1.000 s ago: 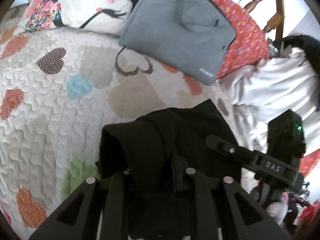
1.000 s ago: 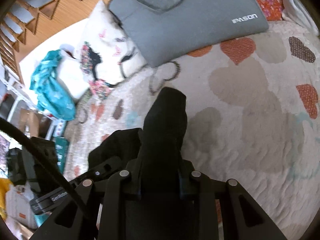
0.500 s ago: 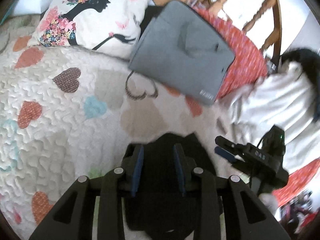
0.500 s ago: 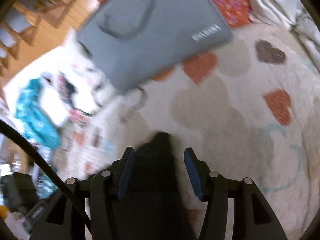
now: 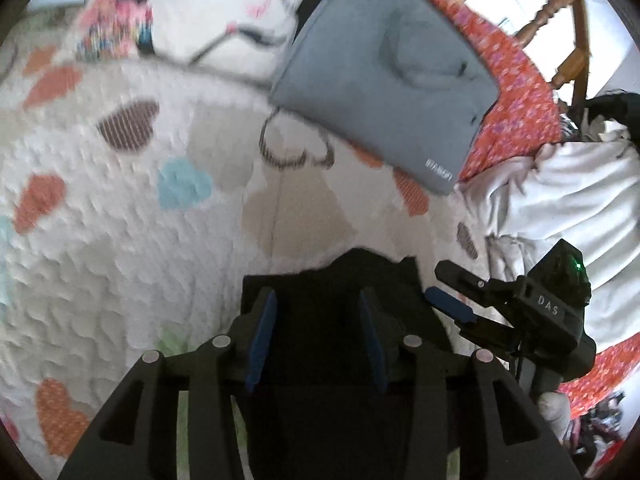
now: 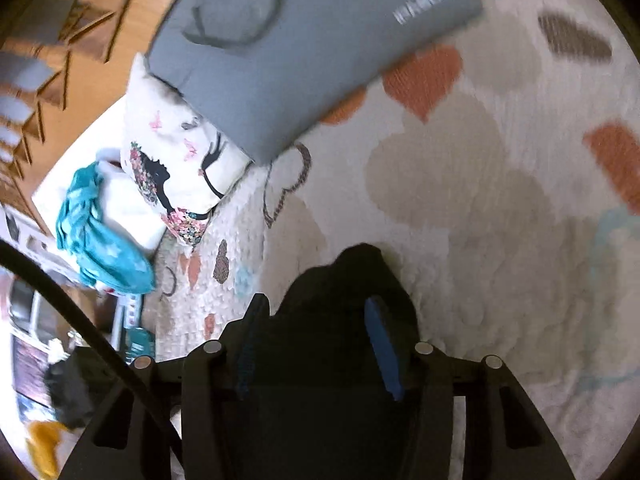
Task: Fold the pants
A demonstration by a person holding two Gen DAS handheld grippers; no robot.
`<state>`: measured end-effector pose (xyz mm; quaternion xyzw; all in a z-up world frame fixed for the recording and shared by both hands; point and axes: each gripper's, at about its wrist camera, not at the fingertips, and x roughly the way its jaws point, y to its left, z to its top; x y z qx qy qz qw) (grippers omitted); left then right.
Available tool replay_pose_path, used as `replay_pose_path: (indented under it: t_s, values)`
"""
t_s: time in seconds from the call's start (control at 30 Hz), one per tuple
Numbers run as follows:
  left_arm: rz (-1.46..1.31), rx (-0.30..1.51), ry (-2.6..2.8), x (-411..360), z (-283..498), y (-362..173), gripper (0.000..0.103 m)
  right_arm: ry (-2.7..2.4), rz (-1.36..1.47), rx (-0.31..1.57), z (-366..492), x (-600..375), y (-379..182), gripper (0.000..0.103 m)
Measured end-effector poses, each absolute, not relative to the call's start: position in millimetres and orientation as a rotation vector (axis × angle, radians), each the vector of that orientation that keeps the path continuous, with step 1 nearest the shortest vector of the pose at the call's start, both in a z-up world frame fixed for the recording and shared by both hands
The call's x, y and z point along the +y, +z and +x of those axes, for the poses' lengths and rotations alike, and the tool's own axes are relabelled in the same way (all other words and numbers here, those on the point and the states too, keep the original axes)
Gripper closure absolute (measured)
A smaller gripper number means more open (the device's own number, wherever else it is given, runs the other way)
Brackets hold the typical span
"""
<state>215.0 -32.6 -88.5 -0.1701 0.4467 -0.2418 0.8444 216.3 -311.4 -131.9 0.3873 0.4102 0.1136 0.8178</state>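
The black pants (image 5: pixel 344 276) lie folded on the heart-patterned quilt (image 5: pixel 120 240), right under both grippers. My left gripper (image 5: pixel 316 312) is open, its blue pads apart above the cloth, holding nothing. The right gripper shows at the right of the left wrist view (image 5: pixel 452 300), open beside the pants. In the right wrist view the pants (image 6: pixel 352 276) lie between and below my open right gripper (image 6: pixel 316 320); the cloth is loose, not pinched.
A grey padded case (image 5: pixel 384 80) lies at the back of the quilt, also in the right wrist view (image 6: pixel 304 40). A white printed pillow (image 6: pixel 172 160), red floral cloth (image 5: pixel 516 92), white bedding (image 5: pixel 560 208) and a wooden chair (image 5: pixel 560 20) surround it.
Both grippers were shut on the pants a second ago. They have opened, let the cloth drop onto the quilt and drawn back a little.
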Motion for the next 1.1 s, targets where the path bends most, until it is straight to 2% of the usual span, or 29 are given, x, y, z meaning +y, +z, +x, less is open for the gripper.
replay_pose_path:
  t_s: [0.1, 0.23, 0.37, 0.57, 0.67, 0.77, 0.83, 1.1]
  values:
    - [-0.329, 0.915, -0.524, -32.7, 199.0, -76.3, 0.061, 0.230, 0.793, 0.869, 200.9, -307.5, -117.9, 0.046]
    - [-0.236, 0.983, -0.516, -45.1, 185.3, -92.8, 0.050, 0.248, 0.756, 0.929, 181.3, -292.4, -124.9, 0.043]
    - [-0.183, 1.054, -0.474, -55.6, 188.0, -117.0, 0.050, 0.233, 0.741, 0.964, 181.7, -289.3, -139.1, 0.043]
    - [-0.203, 0.979, -0.501, -34.8, 158.4, -92.6, 0.050, 0.216, 0.737, 0.911, 148.5, -294.8, -109.9, 0.043]
    - [-0.186, 0.985, -0.501, -30.6, 142.9, -100.6, 0.050, 0.221, 0.757, 0.916, 121.8, -294.9, -106.5, 0.041]
    - [-0.146, 1.016, -0.491, -34.1, 139.9, -121.4, 0.042, 0.215, 0.769, 0.960, 109.7, -291.8, -125.8, 0.038]
    - [-0.161, 1.024, -0.499, -33.2, 140.1, -126.5, 0.041, 0.220, 0.745, 0.973, 112.1, -291.6, -134.4, 0.038]
    - [-0.095, 0.874, -0.425, -21.5, 111.5, -86.4, 0.041, 0.152, 0.685, 0.901, 79.4, -290.1, -113.1, 0.037]
